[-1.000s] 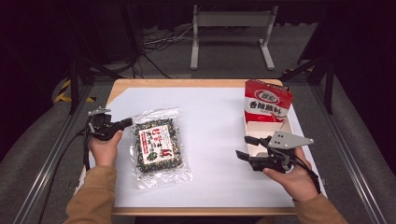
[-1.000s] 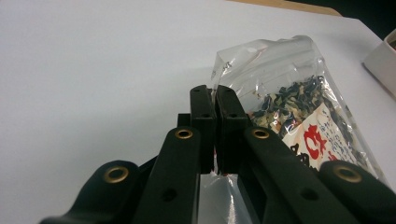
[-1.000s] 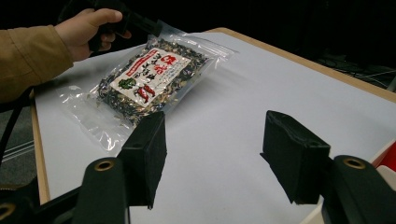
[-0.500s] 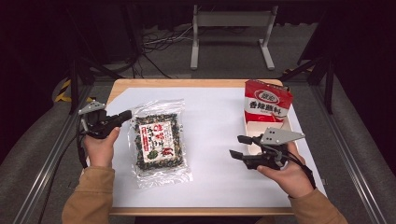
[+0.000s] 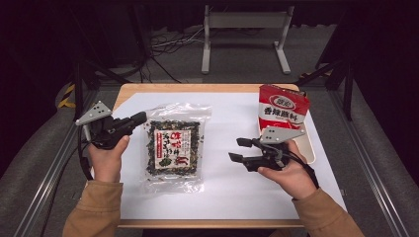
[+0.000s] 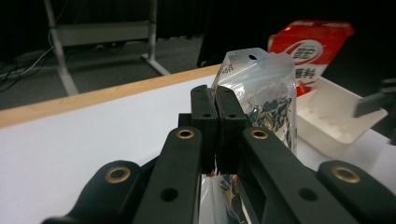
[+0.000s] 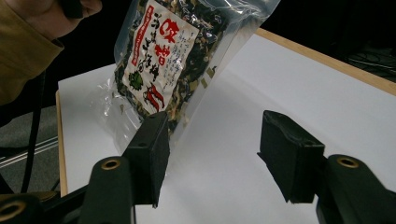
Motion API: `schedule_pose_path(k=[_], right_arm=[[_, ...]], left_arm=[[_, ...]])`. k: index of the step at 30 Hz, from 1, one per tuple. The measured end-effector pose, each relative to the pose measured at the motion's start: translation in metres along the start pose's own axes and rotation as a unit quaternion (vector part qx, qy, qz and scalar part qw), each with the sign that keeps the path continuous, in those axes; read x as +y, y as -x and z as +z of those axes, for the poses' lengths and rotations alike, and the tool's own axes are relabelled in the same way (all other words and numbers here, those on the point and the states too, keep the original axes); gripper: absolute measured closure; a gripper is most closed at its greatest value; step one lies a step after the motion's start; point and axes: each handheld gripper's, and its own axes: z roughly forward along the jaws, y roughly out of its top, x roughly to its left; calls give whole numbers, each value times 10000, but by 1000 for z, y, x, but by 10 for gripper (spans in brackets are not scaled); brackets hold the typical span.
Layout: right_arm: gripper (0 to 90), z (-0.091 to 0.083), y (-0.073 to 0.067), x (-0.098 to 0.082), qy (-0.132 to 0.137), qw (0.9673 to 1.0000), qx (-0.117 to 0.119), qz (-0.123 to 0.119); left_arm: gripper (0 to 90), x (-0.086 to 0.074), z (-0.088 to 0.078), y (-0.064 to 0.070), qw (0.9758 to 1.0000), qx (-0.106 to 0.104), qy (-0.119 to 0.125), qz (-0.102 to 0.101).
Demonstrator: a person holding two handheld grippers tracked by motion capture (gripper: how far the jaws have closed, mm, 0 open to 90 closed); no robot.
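At the near edge of the table (image 5: 212, 223), two forearms in tan sleeves come in from below in the high view. The right hand (image 5: 289, 174) holds the right gripper (image 5: 239, 149) low over the white sheet (image 5: 232, 123), with its tips turned toward the left side. Its jaws stand apart and have just been closing a little; nothing is between them. In the right gripper view, the two black pads frame only bare white sheet, and the packet stands beyond them, apart from both.

On the other side, the left hand (image 5: 106, 158) carries the left gripper (image 5: 140, 117). Its jaws are clenched on the upper left edge of the clear packet of dried seaweed (image 5: 174, 148). In the left gripper view the two pads are pressed together with the clear film coming out from between them, and the sealed top of the packet (image 6: 261, 88) with its small hang hole rises just behind them. In the right gripper view the packet (image 7: 173, 60) is tilted up, with its lower edge near the sheet; I cannot tell if it touches there.

Farther back on the right, a red pouch (image 5: 281, 108) stands upright in a white tray (image 5: 309, 148), well apart from the packet. Behind the table, a grey metal stand (image 5: 244, 34) and some cables (image 5: 168, 42) are on the dark floor.
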Motion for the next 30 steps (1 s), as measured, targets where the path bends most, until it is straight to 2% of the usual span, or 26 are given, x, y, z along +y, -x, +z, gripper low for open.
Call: schedule_pose_path(k=[5, 15, 19, 30], right_arm=[[399, 11, 0, 8, -9, 10000, 43, -53], [350, 36, 7, 19, -102, 9998, 136, 63], [351, 47, 8, 24, 15, 9996, 269, 124], [386, 57, 0, 35, 116, 9989, 443, 11]], left_arm=[[883, 4, -3, 11, 9997, -132, 75, 175], [884, 10, -8, 32, 9979, -398, 226, 450], [884, 11, -11, 40, 9972, -471, 248, 524], [884, 13, -12, 46, 9966, -515, 247, 593]])
